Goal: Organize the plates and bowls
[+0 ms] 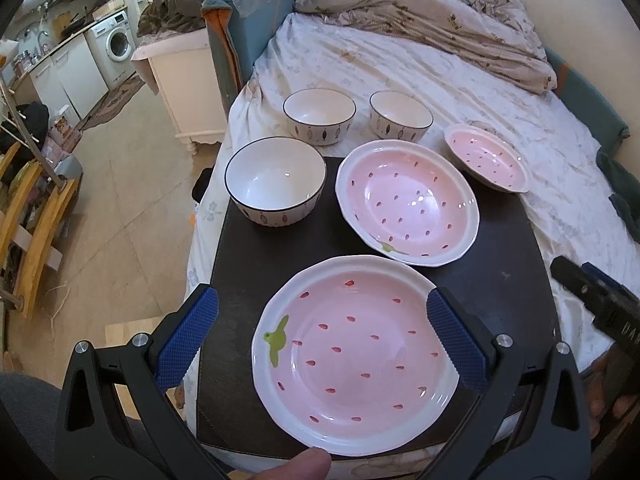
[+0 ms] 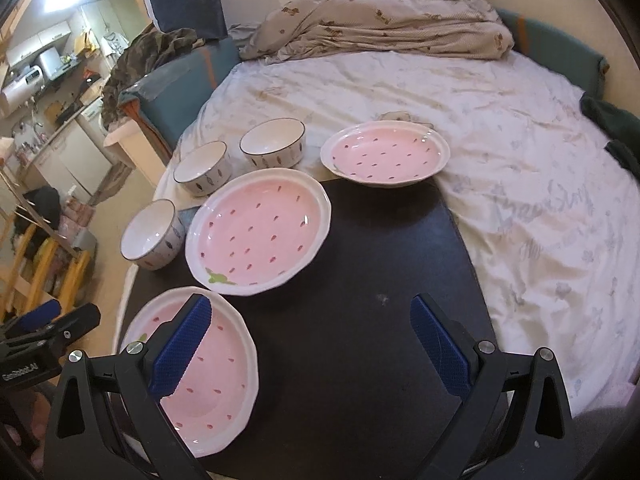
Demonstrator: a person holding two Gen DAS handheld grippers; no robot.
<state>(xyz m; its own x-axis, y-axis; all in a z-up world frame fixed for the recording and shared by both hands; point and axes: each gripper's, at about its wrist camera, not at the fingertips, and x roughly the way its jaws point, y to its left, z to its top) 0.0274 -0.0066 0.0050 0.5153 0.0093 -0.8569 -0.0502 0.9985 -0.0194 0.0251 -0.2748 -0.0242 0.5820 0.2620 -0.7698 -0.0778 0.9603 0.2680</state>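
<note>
Left wrist: glossy scalloped pink plate [image 1: 352, 356], ribbed blue gripper [image 1: 322, 342] pads [image 1: 188, 336]

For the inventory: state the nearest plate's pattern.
Pink with red seed specks, green stem, white rim; left wrist view.

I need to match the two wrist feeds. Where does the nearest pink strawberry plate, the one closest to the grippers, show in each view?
Left wrist: the nearest pink strawberry plate sits bottom centre, between the open left hand-held gripper fingers.
Right wrist: the same plate is bottom left, partly behind the right hand-held gripper left finger.
Shared landmark: the middle pink plate just beyond it on the black board.
</note>
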